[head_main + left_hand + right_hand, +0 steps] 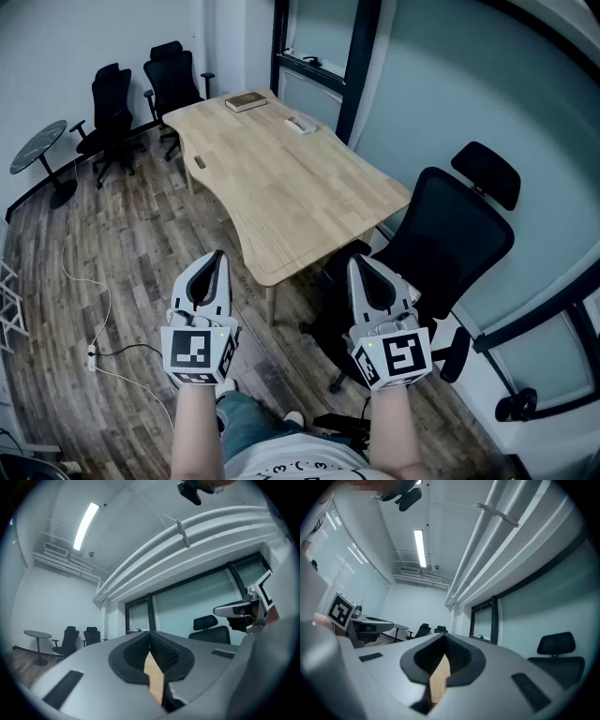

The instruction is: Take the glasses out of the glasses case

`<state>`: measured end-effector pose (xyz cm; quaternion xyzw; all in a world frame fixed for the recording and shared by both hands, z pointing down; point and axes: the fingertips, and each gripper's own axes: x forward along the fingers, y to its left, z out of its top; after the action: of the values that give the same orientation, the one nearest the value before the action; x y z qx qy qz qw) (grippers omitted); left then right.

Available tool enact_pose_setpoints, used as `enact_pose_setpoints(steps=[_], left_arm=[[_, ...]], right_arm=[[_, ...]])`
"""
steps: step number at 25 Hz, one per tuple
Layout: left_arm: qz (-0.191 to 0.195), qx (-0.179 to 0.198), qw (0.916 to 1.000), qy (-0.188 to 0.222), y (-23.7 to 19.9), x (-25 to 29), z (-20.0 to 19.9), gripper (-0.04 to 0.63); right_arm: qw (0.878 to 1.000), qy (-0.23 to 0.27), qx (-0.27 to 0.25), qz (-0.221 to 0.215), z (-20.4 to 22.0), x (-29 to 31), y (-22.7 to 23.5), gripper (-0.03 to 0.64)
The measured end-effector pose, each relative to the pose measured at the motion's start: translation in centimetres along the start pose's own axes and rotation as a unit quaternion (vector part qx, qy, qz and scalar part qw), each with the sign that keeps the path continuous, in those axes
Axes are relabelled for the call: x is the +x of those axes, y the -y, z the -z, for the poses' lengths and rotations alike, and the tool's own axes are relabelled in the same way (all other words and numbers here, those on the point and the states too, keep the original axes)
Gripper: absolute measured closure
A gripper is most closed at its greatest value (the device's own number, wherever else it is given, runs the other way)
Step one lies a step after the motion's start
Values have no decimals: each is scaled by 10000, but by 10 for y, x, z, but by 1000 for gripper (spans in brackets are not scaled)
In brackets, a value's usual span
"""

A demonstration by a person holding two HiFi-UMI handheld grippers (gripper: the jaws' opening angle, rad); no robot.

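Task not begun. A brown box and a smaller pale item lie at the far end of the table; either may be the glasses case (not confirmable). The left gripper and right gripper are held roughly level, short of the table's near end, with fingers clenched on nothing.
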<state>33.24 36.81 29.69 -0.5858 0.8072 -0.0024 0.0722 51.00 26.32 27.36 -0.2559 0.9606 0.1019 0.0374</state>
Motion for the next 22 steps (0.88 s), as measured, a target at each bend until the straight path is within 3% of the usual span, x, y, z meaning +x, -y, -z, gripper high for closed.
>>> enact_pose_setpoints(steps=[7,13,17,22], left_arm=[[3,141,9999,-7,1,-6,-4,580],[240,177,9995,-36,-16,24,7,580],[494,130,9987,-67,-46,60,25,580],[823,113,9965,-92,-113,119,44,580]], right_arm=[[10000,38,-75,35,-2,-4,0,609],[9998,83,-24,185,5,25,2,607],[9995,31,-21,319,18,69,-3,607],[9985,-102,-81,537,31,153,-26,607]])
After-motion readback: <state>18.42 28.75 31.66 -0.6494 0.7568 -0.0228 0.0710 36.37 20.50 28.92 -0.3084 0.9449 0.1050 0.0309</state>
